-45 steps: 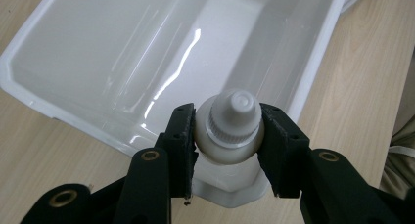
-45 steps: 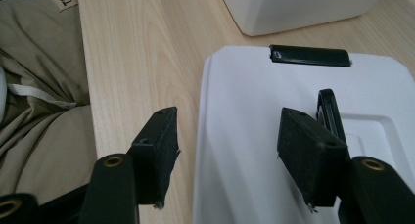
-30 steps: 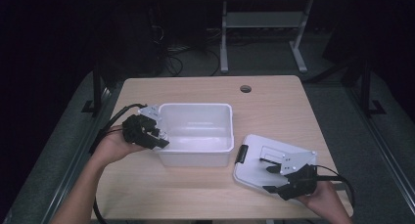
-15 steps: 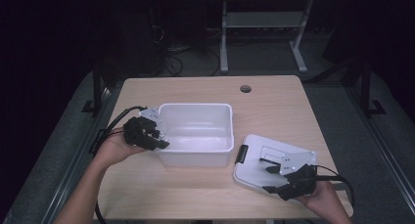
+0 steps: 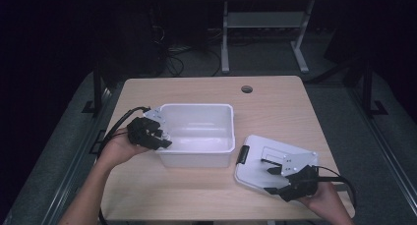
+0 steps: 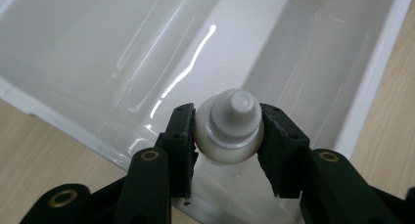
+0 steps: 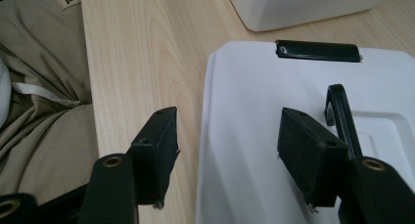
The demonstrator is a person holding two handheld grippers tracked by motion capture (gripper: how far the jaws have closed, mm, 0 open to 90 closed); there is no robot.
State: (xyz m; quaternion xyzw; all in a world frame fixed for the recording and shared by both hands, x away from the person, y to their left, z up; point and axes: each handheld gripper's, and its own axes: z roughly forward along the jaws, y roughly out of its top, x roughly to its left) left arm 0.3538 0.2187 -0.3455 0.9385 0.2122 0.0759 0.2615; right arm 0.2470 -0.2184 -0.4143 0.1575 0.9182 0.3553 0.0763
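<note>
A white plastic bin (image 5: 196,136) stands open in the middle of the table. At its left rim my left gripper (image 5: 163,139) is shut on a small white bottle with a ribbed cap (image 6: 230,128), held over the bin's inner wall (image 6: 147,48). The bin's white lid (image 5: 275,163) lies flat to the right of the bin, with a black latch (image 7: 318,51) and a black handle (image 7: 342,116). My right gripper (image 7: 227,131) is open at the lid's near edge (image 7: 210,150), one jaw over the lid and the other over bare wood. It also appears low at the right (image 5: 274,180).
The wooden table (image 5: 275,112) has a round cable hole (image 5: 247,89) at the back. Its front edge runs close to the person's beige trousers (image 7: 44,111). A desk frame (image 5: 265,33) and cables stand on the dark floor behind.
</note>
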